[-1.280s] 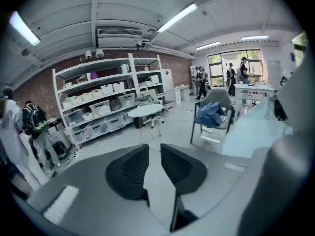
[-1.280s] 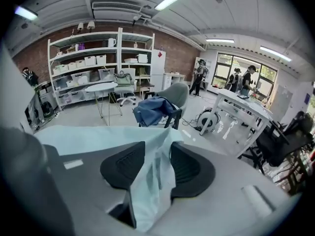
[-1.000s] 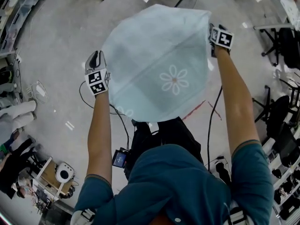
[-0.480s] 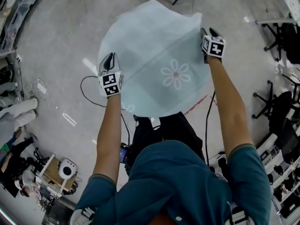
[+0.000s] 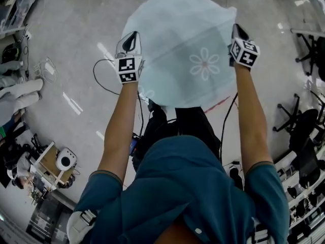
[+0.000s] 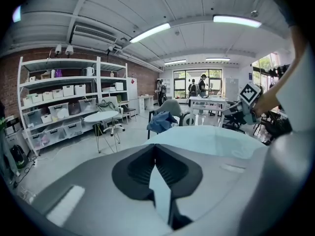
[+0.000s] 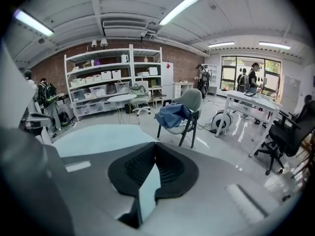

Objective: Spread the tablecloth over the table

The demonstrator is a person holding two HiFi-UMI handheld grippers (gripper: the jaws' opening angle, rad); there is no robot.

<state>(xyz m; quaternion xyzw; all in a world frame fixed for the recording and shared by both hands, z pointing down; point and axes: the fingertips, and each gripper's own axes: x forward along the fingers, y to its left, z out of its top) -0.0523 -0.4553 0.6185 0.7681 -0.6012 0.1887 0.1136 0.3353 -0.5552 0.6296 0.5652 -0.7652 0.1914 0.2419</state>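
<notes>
In the head view the tablecloth (image 5: 188, 50), pale blue with a white flower print, is held up in the air in front of the person, billowed into a dome over bare grey floor (image 5: 71, 39); its far and near edges hang free, and its 2 side edges end at the grippers. The left gripper (image 5: 131, 37) pinches the left edge and the right gripper (image 5: 236, 30) the right edge, the 2 well apart with the cloth stretched between them. The floor ahead and to the left is open, a black cable (image 5: 104, 83) loops below the left gripper, and office chairs (image 5: 304, 131) crowd the right side. In the left gripper view the jaws are closed together on a strip of the cloth, which runs back between the pads, and the rest of the cloth swells out to the right. Open floor lies ahead, with a round table (image 6: 101, 117) and a chair (image 6: 170, 113) draped with a blue garment (image 6: 161, 122) beyond it. Shelving (image 6: 64, 107) along the brick wall carries white bins (image 6: 74, 90); their contents cannot be made out. In the right gripper view the jaws are likewise clamped on a fold of the cloth, which spreads away to the left; a white table (image 7: 251, 101) stands to the right beyond clear floor
</notes>
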